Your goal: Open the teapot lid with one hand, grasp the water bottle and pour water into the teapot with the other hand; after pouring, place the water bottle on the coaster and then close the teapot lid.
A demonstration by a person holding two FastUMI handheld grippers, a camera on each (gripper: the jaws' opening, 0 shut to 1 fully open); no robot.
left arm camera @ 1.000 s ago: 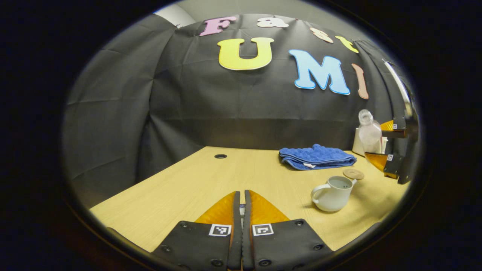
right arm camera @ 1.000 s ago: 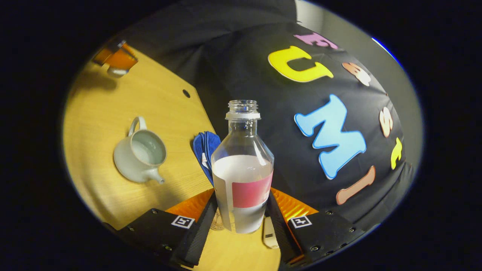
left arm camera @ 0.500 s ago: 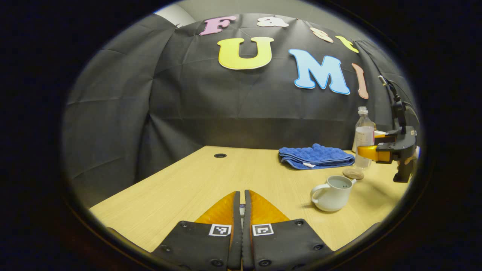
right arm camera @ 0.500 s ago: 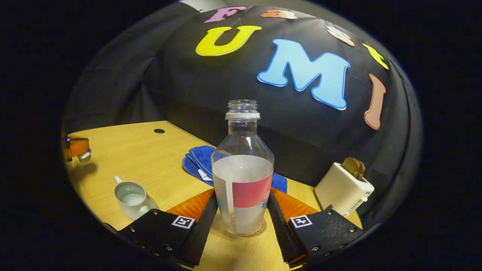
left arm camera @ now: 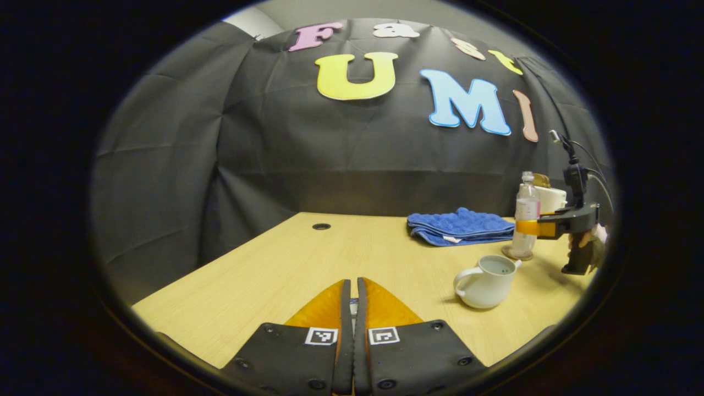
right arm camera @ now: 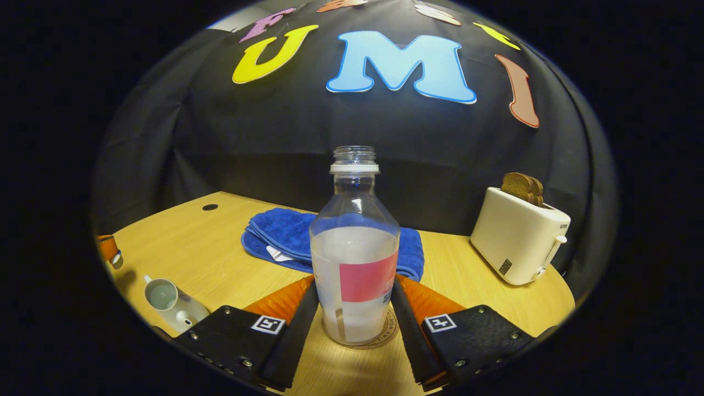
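Your right gripper (right arm camera: 352, 308) pinches the bottle (right arm camera: 355, 247) low on its body, a finger on each side of the label. The bottle stands upright, uncapped, about half full, its base on the coaster (right arm camera: 379, 334). In the left gripper view the same bottle (left arm camera: 526, 220) sits on the coaster (left arm camera: 516, 254) at the far right of the table (left arm camera: 330, 258), with the right gripper (left arm camera: 536, 227) and your hand (left arm camera: 591, 239) behind it.

Your left gripper (left arm camera: 352, 308) has its fingers pressed together. Whether they hold the lid cannot be told from that view; in the right gripper view a pale round thing hangs at its tip (right arm camera: 113, 254).

Change: one second ago the bottle was tilted over the table beside the pot; half a second ago it was upright just above the coaster. It is down on the coaster now. The left gripper has not moved.

Around: the pot (left arm camera: 487, 281) stands open, water inside, spout toward the coaster, just in front of it and apart from it. The same pot (right arm camera: 168, 300) lies low left in the right gripper view. A blue towel (right arm camera: 297, 239) lies folded behind the bottle. A toaster (right arm camera: 520, 234) with toast stands to the right, well apart. Nothing lies between the left gripper and the pot.
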